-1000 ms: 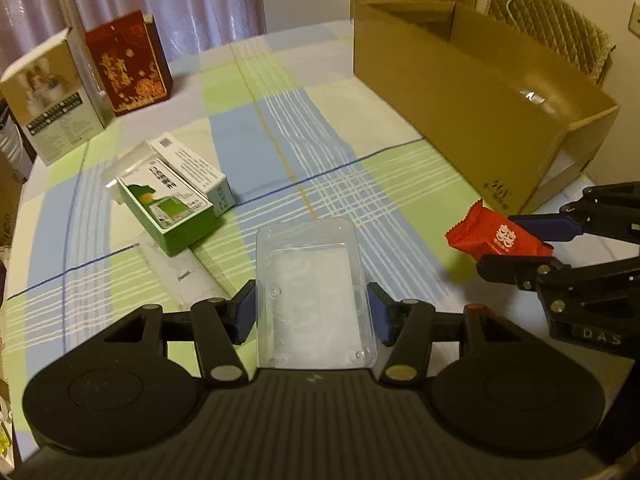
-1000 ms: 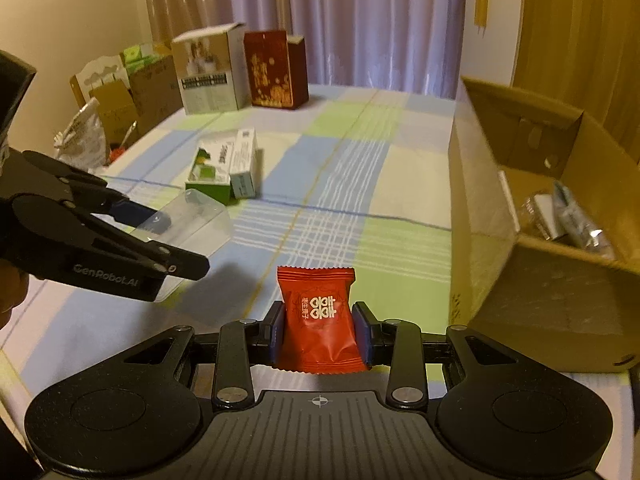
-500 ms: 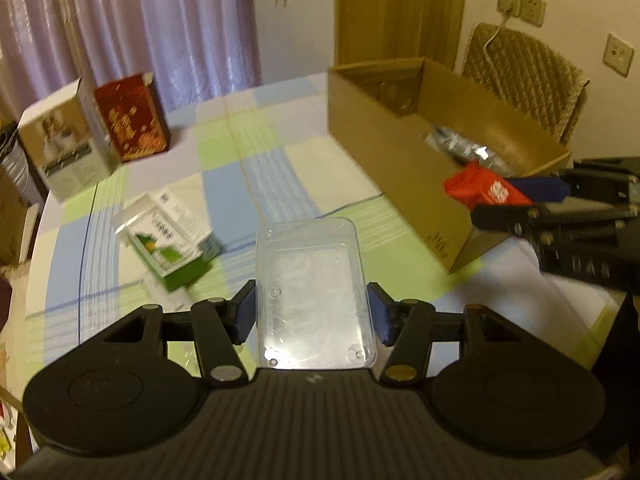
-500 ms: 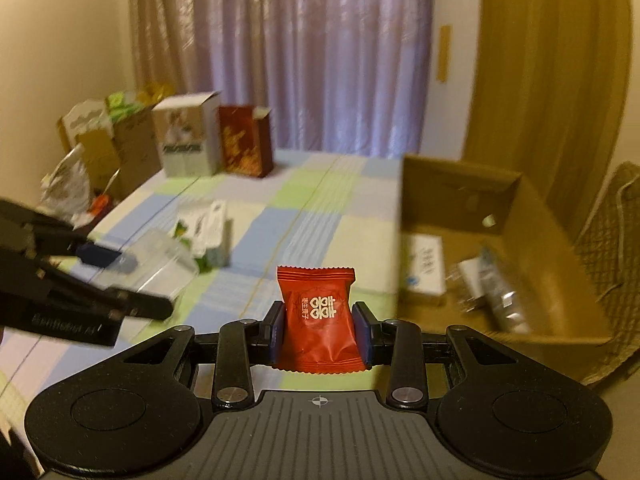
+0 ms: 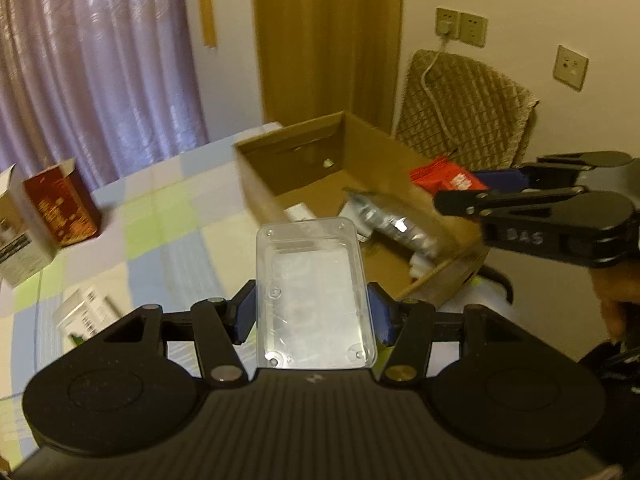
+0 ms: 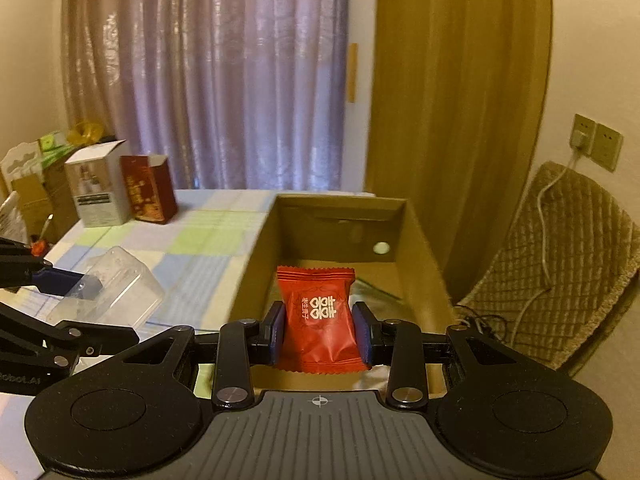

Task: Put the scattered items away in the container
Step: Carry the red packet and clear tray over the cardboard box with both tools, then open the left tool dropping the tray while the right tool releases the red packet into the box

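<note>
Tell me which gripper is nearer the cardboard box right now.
Right. The right gripper holds the red candy packet over the cardboard box opening; the left gripper, holding the clear plastic case, sits short of its near wall.

Cardboard box (image 6: 416,240): at table's (image 6: 208,240) right edge, holding packets (image 5: 390,222). Two upright cartons (image 6: 120,188): far left corner. Flat carton (image 5: 86,314): near left edge. Chair (image 6: 560,264): right of box.

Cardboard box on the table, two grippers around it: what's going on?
A person is tidying items into the cardboard box. The right gripper is shut on a red snack packet above the box's open top. The left gripper holds a clear plastic case beside it. A green-and-white carton lies on the tablecloth.
</note>
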`<state>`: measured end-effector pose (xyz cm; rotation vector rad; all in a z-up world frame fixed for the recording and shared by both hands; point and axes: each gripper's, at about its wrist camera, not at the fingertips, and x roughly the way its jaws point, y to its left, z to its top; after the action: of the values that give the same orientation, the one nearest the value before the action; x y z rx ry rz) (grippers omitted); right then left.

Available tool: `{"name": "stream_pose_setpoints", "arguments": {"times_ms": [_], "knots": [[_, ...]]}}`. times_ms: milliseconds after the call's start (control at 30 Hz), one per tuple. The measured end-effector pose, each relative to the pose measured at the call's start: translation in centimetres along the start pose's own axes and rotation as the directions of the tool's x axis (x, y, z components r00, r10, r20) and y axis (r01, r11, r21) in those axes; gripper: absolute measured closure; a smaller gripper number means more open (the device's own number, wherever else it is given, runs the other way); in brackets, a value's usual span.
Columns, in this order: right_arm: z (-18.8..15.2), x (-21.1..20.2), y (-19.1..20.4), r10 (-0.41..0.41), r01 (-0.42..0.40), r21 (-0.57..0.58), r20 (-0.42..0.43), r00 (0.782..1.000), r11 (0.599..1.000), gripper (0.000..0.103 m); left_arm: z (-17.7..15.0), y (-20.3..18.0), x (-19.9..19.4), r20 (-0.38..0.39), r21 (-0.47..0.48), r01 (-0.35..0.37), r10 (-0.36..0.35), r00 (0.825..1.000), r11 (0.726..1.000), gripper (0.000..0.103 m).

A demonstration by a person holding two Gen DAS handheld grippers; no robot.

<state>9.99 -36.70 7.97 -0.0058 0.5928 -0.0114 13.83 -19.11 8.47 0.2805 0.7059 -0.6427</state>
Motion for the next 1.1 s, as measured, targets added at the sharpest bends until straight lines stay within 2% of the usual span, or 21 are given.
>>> {"name": "stream_pose_setpoints", "arguments": {"times_ms": [400,800,1100], "knots": [[0.7,2.1,-4.3,-0.016,0.017,0.052,-0.006,1.000,0.999,0.064,2.8,-2.9,4.4,0.001,0.051,0.047,-0.047,0.999,0.998,0.051],[0.3,4.5,-6.3,-0.025,0.027,0.080,-0.025,0.999,0.996,0.065,3.7,-4.0,8.6,-0.020,0.065,0.085,-0.084,0.996,0.994,0.051],[0.0,5.1,-6.7,-0.024,0.027,0.084,-0.036,0.999,0.996,0.064,4.2,-4.4,9.4,-0.021,0.069,0.090,-0.088,0.996,0.994,0.050]]}}
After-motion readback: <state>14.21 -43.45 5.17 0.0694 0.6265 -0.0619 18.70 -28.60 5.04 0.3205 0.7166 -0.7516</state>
